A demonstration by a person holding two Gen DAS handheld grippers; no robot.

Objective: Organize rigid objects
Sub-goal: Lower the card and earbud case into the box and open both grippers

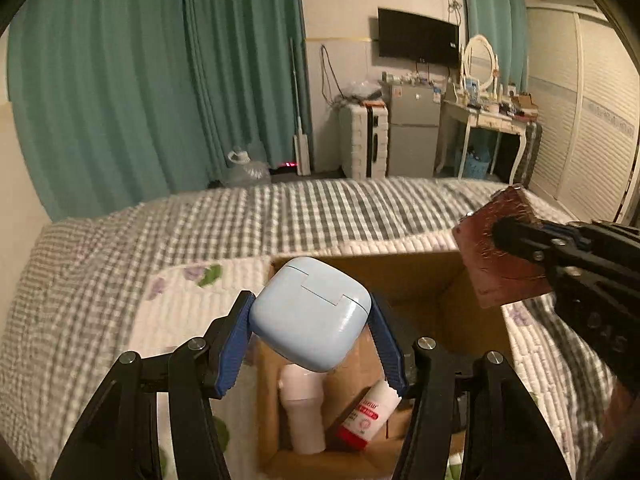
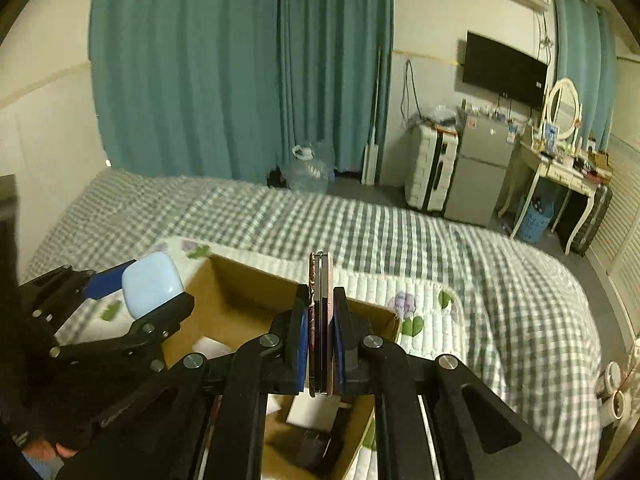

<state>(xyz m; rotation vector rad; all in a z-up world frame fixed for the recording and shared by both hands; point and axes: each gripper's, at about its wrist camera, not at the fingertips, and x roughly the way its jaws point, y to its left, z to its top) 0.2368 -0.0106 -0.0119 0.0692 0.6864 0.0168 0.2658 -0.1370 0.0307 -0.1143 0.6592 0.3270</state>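
In the left wrist view, the left gripper [image 1: 310, 320] is squeezing a light blue case [image 1: 308, 314] above the open cardboard box [image 1: 404, 276] on the bed, and in the right wrist view, the right gripper [image 2: 320, 338] is pinching a thin flat brown thing [image 2: 319, 320] on its edge over that box.
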